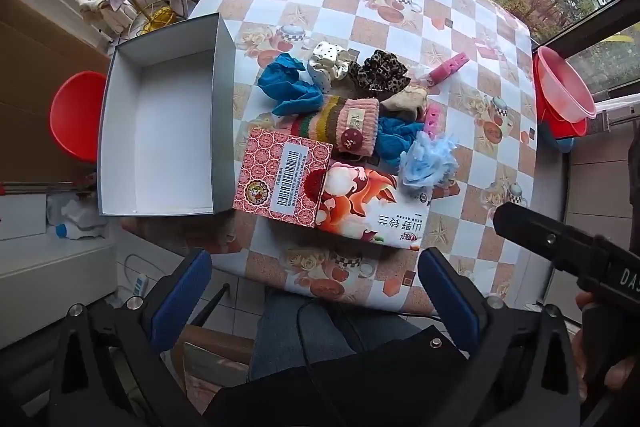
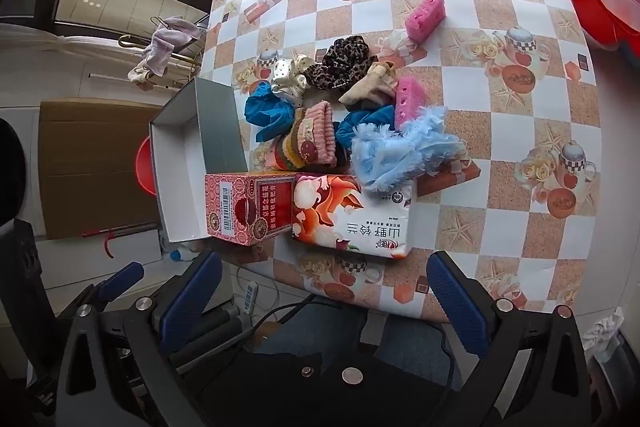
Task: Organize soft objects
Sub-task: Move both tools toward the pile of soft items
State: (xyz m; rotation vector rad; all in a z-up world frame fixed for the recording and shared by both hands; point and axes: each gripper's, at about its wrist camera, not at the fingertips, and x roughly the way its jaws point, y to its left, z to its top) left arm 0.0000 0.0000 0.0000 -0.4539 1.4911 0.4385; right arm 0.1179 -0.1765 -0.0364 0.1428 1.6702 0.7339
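Observation:
A heap of soft things lies mid-table: blue cloth, a white dotted scrunchie, a leopard scrunchie, a striped knit piece, a beige cloth, a fluffy light-blue piece and pink sponges. An empty white box sits at the table's left edge. My left gripper and right gripper hang open over the near edge, holding nothing.
A red patterned carton and a tissue pack lie in front of the heap. Red basins stand right of the table, a red stool left. A person's legs are below.

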